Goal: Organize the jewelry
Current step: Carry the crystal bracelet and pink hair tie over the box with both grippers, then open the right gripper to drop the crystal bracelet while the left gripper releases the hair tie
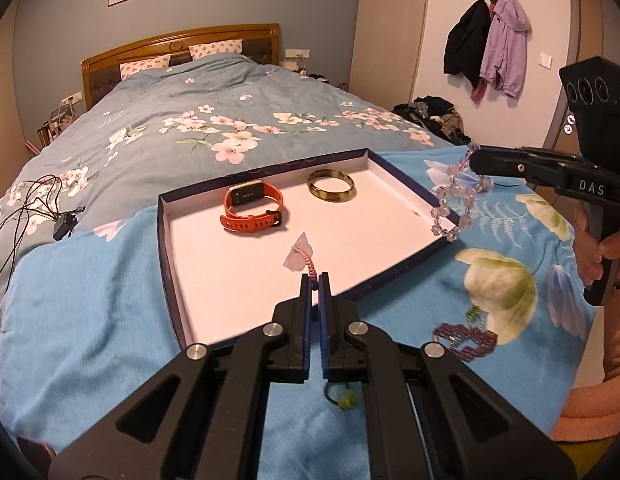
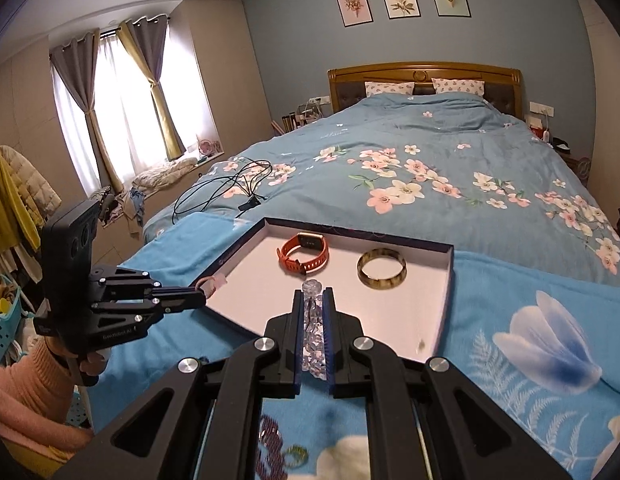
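Pinching between left fingers (image 1: pixel 318 280), a pink pendant cord (image 1: pixel 310 263); between right fingers (image 2: pixel 313 300), a crystal bracelet (image 2: pixel 314 320).

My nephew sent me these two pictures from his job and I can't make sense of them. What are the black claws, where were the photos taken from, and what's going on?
There is no robot here. A person holds two hand-held grabbers, one per hand, each with a camera looking along its two fingers. One picture comes from the left gripper, the other from the right gripper; each camera also catches the other tool off to the side.

On the bed lies a blue cloth with a shallow tray. In the tray are an orange watch and a bangle.

The left gripper is shut on the cord of a pink pendant, hanging over the tray. The right gripper is shut on a crystal bead bracelet near the tray's edge. More beaded pieces wait on the cloth.
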Tool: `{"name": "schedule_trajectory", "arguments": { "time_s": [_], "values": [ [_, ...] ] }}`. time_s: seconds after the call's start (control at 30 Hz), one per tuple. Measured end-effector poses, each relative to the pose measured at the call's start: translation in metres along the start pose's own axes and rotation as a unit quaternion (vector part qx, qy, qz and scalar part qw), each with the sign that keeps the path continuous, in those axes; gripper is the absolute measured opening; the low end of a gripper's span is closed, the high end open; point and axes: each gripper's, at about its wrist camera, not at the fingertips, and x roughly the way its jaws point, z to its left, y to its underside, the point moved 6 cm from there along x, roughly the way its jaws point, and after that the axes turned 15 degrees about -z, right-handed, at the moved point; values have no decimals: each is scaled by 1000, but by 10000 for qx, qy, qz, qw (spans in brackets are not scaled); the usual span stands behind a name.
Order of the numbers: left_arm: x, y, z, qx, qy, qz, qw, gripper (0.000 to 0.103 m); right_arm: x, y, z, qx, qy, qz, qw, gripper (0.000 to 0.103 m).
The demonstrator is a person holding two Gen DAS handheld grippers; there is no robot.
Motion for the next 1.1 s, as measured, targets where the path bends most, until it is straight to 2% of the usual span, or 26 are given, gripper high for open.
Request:
{"name": "schedule_trajectory", "arguments": {
  "time_s": [0.27, 0.7, 0.87, 1.1],
  "values": [
    [23, -1, 9, 28, -62, 127, 9999, 4, 32, -8, -8, 53, 75, 38, 10000, 7],
    [53, -2, 16, 183, -153, 379, 9990, 4, 82, -1, -22, 386, 106, 266, 9988, 7],
    [64, -3, 17, 270, -191, 458, 9984, 4, 95, 0, -22, 541, 41, 320, 9980, 7],
    [78, 0, 20, 351, -193, 627, 9972, 4, 106, 8, -33, 470, 162, 525, 9974, 7]
  ]
}}
